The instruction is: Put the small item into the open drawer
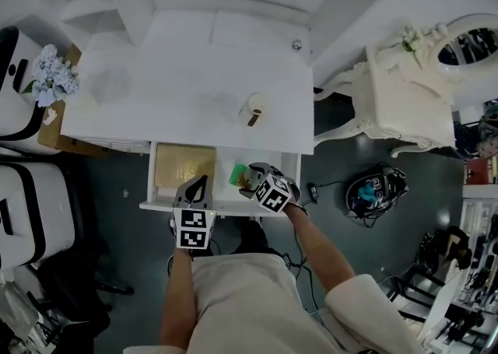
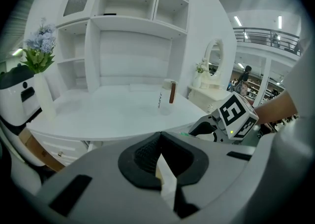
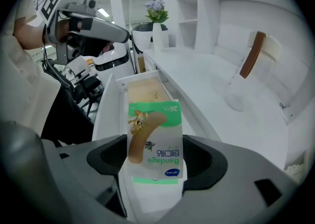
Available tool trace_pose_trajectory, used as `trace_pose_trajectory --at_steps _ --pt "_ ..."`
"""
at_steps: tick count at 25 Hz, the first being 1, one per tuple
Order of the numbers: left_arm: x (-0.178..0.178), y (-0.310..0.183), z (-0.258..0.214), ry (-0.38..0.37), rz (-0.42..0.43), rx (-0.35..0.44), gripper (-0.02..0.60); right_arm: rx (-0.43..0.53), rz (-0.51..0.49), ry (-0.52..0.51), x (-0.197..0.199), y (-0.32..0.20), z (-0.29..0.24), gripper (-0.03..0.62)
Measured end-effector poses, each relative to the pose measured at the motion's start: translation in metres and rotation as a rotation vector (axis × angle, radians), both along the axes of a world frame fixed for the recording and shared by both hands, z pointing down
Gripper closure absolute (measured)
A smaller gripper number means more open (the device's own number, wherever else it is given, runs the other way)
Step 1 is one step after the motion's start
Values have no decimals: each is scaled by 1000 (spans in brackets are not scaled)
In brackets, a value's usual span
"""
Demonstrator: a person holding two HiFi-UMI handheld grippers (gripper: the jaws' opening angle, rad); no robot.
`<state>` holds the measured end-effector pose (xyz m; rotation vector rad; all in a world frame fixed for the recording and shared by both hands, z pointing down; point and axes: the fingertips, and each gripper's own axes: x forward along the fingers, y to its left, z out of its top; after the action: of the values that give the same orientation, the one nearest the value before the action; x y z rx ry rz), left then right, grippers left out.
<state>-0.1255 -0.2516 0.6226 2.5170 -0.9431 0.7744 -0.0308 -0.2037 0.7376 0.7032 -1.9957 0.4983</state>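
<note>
A green and white bandage packet (image 3: 155,139) is pinched upright between the jaws of my right gripper (image 3: 155,163). In the head view the packet (image 1: 237,175) and right gripper (image 1: 250,180) hang over the right half of the open drawer (image 1: 148,186) under the white desk (image 1: 179,88). A flat tan item (image 1: 184,166) lies in the drawer's left half. My left gripper (image 1: 196,187) hovers at the drawer's front edge. Its jaws (image 2: 158,161) are shut, with only a thin pale sliver showing between them. I cannot tell what that sliver is.
A clear bottle with a brown stick (image 1: 255,107) stands near the desk's front edge above the drawer. A vase of blue flowers (image 1: 50,72) is at the desk's left end. A white ornate side table (image 1: 405,88) and a dark bag (image 1: 375,189) sit to the right.
</note>
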Motion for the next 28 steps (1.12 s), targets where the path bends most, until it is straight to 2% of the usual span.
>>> trace_pose_trajectory --at_steps 11,17,28 --pt "3 17 5 17 28 -29 566 -58 -46 40 4 1 32 230" --pt "8 24 2 17 42 -37 566 -88 -37 67 5 -3 50 230" --pt "-17 23 12 5 -38 -70 566 -144 -166 145 -14 -21 90 229"
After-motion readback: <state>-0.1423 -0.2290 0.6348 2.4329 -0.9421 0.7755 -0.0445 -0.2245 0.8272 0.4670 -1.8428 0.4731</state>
